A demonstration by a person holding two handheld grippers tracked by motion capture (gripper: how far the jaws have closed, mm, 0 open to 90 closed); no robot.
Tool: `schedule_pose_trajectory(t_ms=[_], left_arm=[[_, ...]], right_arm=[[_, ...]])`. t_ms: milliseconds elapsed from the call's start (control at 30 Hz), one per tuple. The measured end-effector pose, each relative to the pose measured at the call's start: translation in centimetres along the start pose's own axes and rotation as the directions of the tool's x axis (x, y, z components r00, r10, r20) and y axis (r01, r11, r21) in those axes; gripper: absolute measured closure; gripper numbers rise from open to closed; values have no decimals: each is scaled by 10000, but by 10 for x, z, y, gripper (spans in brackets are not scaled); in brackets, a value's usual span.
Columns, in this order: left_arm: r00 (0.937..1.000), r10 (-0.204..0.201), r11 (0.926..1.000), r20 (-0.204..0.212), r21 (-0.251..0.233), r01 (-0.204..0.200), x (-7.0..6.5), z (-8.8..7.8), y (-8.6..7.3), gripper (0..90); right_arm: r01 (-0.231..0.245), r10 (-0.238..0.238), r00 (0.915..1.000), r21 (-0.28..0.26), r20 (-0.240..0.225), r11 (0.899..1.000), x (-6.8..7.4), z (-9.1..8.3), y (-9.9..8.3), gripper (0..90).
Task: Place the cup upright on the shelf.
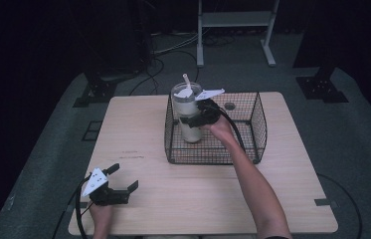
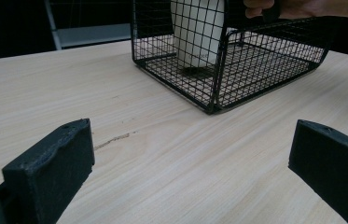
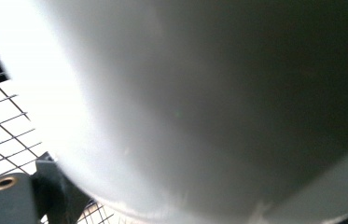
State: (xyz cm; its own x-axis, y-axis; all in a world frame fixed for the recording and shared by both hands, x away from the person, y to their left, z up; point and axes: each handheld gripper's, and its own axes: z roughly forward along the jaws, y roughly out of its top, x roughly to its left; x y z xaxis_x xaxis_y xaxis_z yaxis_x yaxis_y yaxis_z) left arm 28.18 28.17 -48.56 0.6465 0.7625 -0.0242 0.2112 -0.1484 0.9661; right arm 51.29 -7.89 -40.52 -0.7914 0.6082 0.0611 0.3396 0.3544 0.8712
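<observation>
A tall white cup (image 1: 187, 114) with a clear lid and a straw (image 1: 186, 79) stands inside a black wire basket (image 1: 252, 130) at the back middle of the table. My right gripper (image 1: 189, 119) is shut on the cup's side, and the cup's pale wall (image 3: 199, 102) sits very close in the right gripper view. My left gripper (image 1: 123, 179) rests open near the table's front left edge with nothing between its jaws. In the left gripper view, my left gripper (image 2: 190, 158) faces the basket (image 2: 218, 88) and the cup (image 2: 197, 32) across bare wood.
The wooden table (image 1: 138, 139) has a small round hole (image 1: 230, 105) behind the basket. A white metal frame (image 1: 235, 30) stands on the dark floor beyond the table. Cables (image 1: 168, 47) lie on the floor at the back.
</observation>
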Motion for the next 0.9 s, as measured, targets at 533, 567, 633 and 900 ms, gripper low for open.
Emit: schedule_pose_trajectory(t_ms=[533, 567, 633, 900], left_arm=[[10000, -23, 10000, 5, -9, 23, 0, 0, 0, 0], [10000, -27, 10000, 7, -12, 27, 0, -1, 0, 0], [10000, -30, 10000, 7, -14, 30, 0, -1, 0, 0], [10000, -16, 10000, 2, 17, 16, 0, -1, 0, 0]], right_arm=[[1006, -1001, 9947, 236, -239, 9946, 3, 5, -6, 89], [1115, -1110, 9935, 185, -270, 9936, 3, 5, -7, 89], [1350, -1346, 9904, 103, -302, 9908, 4, 4, -9, 88], [1756, -1759, 9836, -106, -401, 9844, 3, -1, -15, 87]])
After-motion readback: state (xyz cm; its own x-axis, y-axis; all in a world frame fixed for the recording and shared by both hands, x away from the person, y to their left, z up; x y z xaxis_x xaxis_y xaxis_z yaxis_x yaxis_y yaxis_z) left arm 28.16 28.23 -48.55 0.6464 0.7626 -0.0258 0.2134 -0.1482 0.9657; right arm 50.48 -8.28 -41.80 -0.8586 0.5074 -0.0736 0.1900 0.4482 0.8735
